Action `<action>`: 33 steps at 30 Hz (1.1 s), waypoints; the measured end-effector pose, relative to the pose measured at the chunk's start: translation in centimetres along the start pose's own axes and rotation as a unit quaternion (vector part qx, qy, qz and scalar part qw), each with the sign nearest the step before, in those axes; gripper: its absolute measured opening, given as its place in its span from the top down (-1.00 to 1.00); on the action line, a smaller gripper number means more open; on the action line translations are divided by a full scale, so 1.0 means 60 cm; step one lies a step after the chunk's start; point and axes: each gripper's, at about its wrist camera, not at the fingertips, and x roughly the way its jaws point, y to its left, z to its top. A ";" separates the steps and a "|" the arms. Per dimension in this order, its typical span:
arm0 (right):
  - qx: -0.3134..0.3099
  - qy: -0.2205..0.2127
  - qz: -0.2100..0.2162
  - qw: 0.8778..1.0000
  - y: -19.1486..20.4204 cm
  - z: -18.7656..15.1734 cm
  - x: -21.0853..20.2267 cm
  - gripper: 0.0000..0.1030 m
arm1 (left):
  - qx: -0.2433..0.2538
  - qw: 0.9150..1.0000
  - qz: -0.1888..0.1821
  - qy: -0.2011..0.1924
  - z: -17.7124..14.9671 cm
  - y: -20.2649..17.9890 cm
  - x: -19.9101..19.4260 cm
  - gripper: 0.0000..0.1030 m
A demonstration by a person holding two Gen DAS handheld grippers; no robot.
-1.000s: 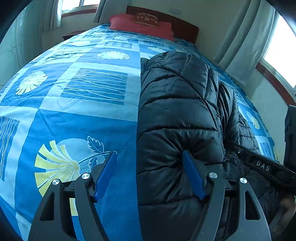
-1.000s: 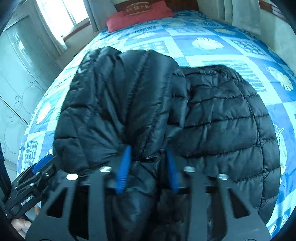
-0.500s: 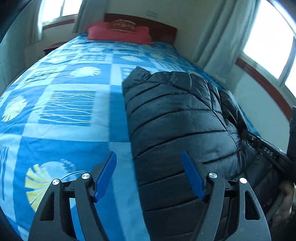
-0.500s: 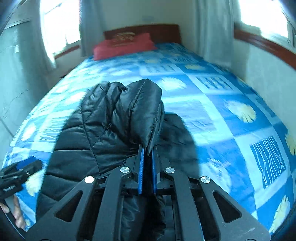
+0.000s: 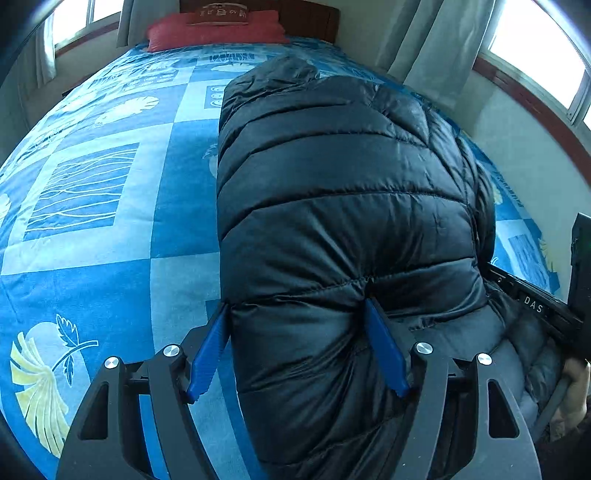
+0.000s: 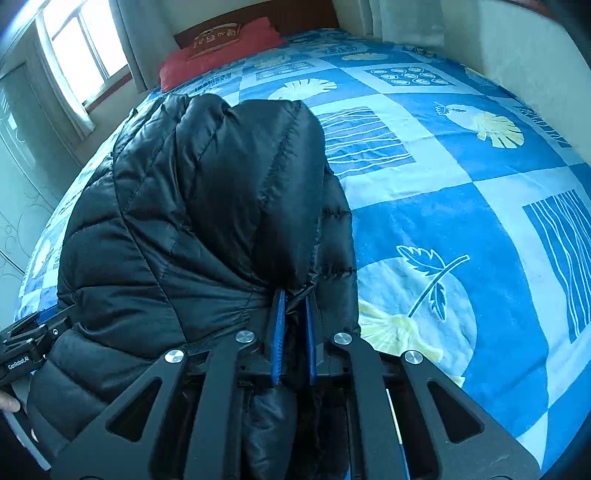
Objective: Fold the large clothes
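A black quilted puffer jacket [image 5: 332, 184] lies lengthwise on the bed, folded into a narrow bundle. My left gripper [image 5: 297, 328] straddles the near left edge of it. Its jaws stand wide, and the thick padded fold fills the gap between the blue pads [image 5: 210, 350]. In the right wrist view the jacket [image 6: 207, 206] has a flap raised in front of my right gripper [image 6: 293, 325]. That gripper pinches the flap's dark fabric between narrow jaws, which are opening. Each gripper's black body shows at the edge of the other's view.
The blue patterned bedspread [image 6: 461, 221] shows on both sides of the jacket. A red pillow [image 5: 218, 27] lies at the wooden headboard. Curtained windows and a wall [image 5: 517, 147] run close along the bed's right side. A hand [image 5: 574, 384] shows at the right edge.
The right gripper closed on the jacket's edge and carried it leftward, so the jacket is narrower. The left gripper slid right, and the jacket's edge now lies between its jaws.
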 end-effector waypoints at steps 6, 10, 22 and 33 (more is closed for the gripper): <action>0.006 -0.031 -0.020 0.999 0.003 0.007 -0.078 0.45 | 0.009 0.999 0.014 -0.035 -0.015 0.000 -0.056 -0.37; -0.011 -0.062 -0.031 0.998 0.035 0.003 -0.141 0.47 | -0.009 0.998 0.008 -0.056 -0.025 0.007 -0.101 -0.37; -0.068 0.019 -0.004 0.997 0.087 -0.082 -0.121 0.52 | -0.038 0.999 -0.019 -0.015 -0.074 -0.005 -0.071 -0.37; -0.037 0.034 -0.003 0.999 0.062 -0.108 -0.062 0.54 | -0.049 0.998 -0.032 0.022 -0.081 0.003 -0.002 -0.37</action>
